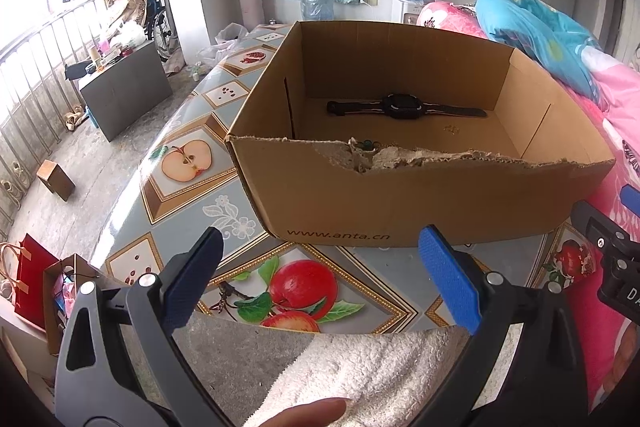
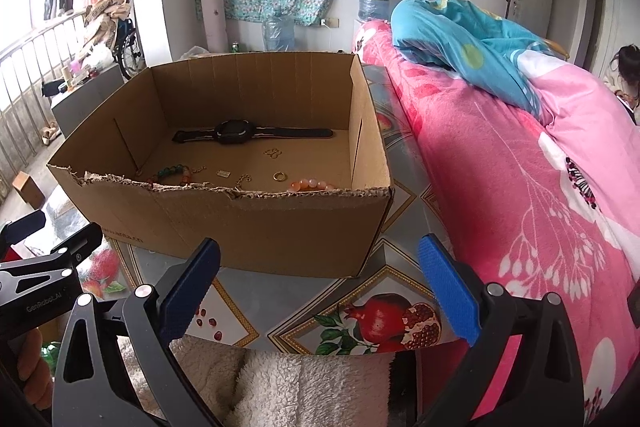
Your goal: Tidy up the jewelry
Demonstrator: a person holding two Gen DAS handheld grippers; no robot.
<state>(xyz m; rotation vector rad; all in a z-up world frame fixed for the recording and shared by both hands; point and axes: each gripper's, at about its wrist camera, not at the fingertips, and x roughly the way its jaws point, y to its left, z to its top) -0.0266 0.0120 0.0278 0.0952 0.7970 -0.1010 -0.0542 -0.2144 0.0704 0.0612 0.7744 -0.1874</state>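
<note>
Cardboard box (image 2: 256,227) holds watch (image 2: 236,133), beads (image 2: 310,185); both grippers' jaws spread, empty.

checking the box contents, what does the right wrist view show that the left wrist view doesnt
Right wrist only: the box floor near the torn front wall, with a gold ring, an orange bead bracelet, a green bead bracelet and a small gold piece.

Left wrist only: the www.anta.cn print read clearly on the box front; the torn wall hides most small jewelry.

Both: the cardboard box and the black watch at its back, each gripper open and empty.
</note>
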